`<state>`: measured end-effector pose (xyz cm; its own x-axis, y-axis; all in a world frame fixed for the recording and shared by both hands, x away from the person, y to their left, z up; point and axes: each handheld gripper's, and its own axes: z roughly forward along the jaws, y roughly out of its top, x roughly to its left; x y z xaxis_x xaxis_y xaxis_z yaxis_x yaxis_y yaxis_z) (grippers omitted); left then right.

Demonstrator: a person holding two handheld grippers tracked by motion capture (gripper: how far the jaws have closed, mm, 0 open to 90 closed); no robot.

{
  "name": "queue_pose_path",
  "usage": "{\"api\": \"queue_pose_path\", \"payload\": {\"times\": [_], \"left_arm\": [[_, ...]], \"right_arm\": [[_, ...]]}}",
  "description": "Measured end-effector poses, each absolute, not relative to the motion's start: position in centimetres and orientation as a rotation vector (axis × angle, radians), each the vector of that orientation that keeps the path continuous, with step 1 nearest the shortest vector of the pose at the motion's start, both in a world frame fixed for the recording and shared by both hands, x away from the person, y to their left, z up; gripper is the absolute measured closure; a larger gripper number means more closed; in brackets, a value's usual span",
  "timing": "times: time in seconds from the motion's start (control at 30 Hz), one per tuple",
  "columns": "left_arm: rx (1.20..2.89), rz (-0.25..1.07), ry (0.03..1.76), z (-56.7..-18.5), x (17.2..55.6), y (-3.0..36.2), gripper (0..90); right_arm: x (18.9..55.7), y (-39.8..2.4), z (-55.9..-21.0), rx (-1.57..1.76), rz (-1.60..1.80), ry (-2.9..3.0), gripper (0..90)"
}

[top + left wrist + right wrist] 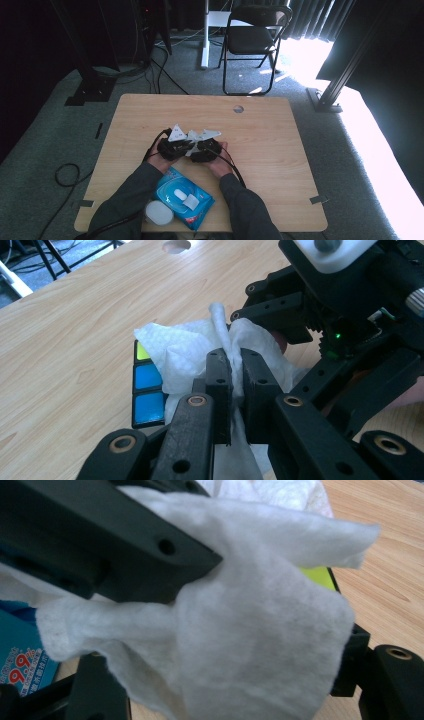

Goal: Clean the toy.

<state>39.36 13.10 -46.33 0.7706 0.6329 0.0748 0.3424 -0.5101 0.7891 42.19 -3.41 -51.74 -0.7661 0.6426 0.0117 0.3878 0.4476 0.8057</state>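
Observation:
My left gripper [236, 360] is shut on a fold of a white wipe [185, 350], which is draped over a puzzle cube [148, 390] with blue and yellow squares showing. In the right gripper view the wipe [260, 630] covers nearly everything, and a yellow-green corner of the cube [317, 577] peeks out behind it. The right gripper's jaws stand on either side of the covered cube and seem to hold it. From above, the left gripper [184, 146] and the right gripper [201, 150] meet nose to nose at the table's middle.
A blue pack of wet wipes [182, 197] and a white round lid [159, 212] lie at the near edge between the forearms. The wooden table [280, 130] has a cable hole [238, 108] at the back. A folding chair [255, 35] stands beyond it.

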Motion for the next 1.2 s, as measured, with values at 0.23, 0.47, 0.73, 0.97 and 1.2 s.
{"api": "queue_pose_path", "payload": {"times": [0.23, 0.47, 0.73, 0.97, 1.2], "left_arm": [[2.136, 0.469, 0.752, -46.4, 39.7, 13.4, 84.2], [2.133, 0.504, 0.784, -46.4, 40.1, 13.9, 84.2], [2.099, 0.547, 0.874, -46.4, 41.1, 15.2, 84.2], [2.091, 0.558, 0.908, -46.3, 41.6, 15.4, 84.2], [2.088, 0.543, 0.911, -46.4, 41.7, 15.2, 84.2]], "right_arm": [[41.9, -3.1, -51.7, 0.851, 1.221, 2.421, 34.0], [41.4, -2.9, -51.7, 0.809, 1.22, 2.437, 34.1], [41.1, -3.4, -51.4, 0.775, 1.252, 2.441, 34.1], [40.9, -3.2, -51.3, 0.735, 1.266, 2.457, 34.1], [40.8, -3.1, -51.3, 0.713, 1.263, 2.472, 34.1]]}}
